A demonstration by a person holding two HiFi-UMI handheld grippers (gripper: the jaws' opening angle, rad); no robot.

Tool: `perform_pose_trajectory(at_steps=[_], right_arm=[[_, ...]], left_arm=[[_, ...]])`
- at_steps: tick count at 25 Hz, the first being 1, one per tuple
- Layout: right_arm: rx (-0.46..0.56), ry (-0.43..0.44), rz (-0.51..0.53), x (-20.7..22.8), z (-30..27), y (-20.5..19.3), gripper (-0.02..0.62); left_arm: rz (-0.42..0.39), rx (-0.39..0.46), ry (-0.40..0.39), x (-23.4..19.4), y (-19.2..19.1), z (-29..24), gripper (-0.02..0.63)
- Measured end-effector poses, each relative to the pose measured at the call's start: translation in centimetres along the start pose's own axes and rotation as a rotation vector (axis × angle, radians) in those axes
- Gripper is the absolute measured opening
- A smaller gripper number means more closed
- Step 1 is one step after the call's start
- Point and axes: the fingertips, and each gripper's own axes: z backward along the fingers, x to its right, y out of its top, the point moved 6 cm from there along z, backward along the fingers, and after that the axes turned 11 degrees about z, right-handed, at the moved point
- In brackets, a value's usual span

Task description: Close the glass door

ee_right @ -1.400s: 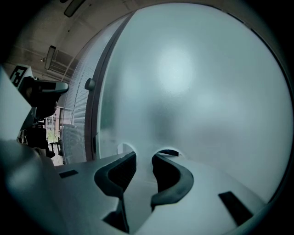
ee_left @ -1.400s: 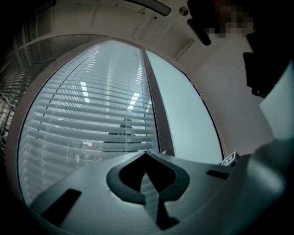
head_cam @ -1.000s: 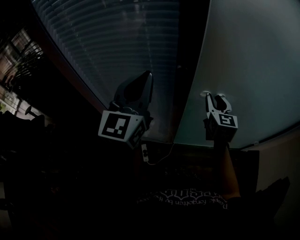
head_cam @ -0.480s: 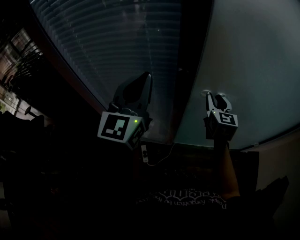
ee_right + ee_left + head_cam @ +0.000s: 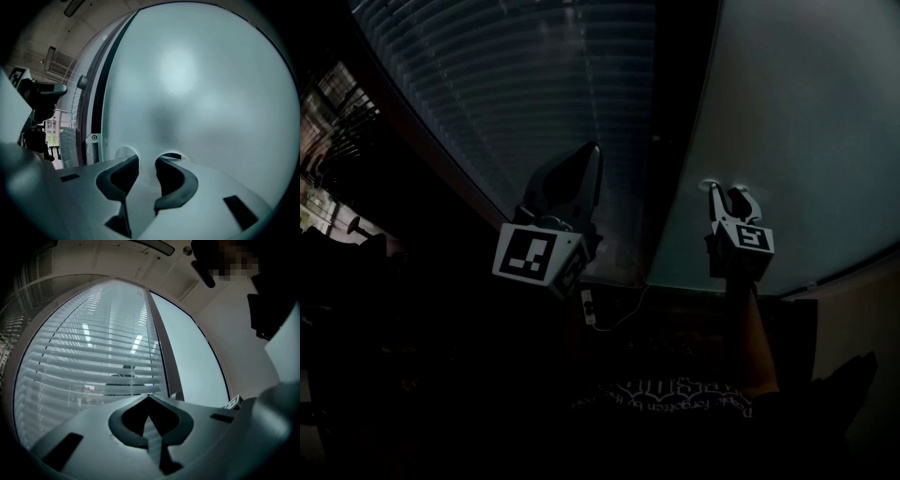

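The frosted glass door fills the right of the head view and most of the right gripper view. Its dark frame edge runs beside a window with slatted blinds. My right gripper is open by a narrow gap, its tips right at the frosted pane, beside a small round fitting on the glass. My left gripper is shut on nothing and points at the blinds, its tips met.
The scene is very dark. A white power strip with a cable lies on the floor below the door frame. A bright opening with railings shows at far left. A hinge plate sits on the frame.
Both grippers hold almost the same place. A green light on the left gripper's cube showed half a second ago and is off now.
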Motion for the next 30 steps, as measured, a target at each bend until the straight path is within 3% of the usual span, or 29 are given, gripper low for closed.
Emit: perform_pose_trajectory(at_steps=[11, 18, 25, 30], right_arm=[[-0.011, 0.03, 0.06, -0.3, 0.7, 0.3, 0.117], [0.026, 0.049, 0.04, -0.8, 4.2, 0.6, 0.115], [0.06, 0.017, 0.043, -0.7, 6.7, 1.3, 0.004], [0.079, 0.038, 0.02, -1.3, 7.8, 1.9, 0.003]], left_arm=[[-0.005, -0.003, -0.003, 0.6, 0.3, 0.2, -0.003], [-0.007, -0.001, -0.02, 1.2, 0.5, 0.5, -0.003], [-0.005, -0.004, -0.049, 2.6, 0.6, 0.9, -0.003], [-0.002, -0.001, -0.055, 3.3, 0.9, 1.5, -0.003]])
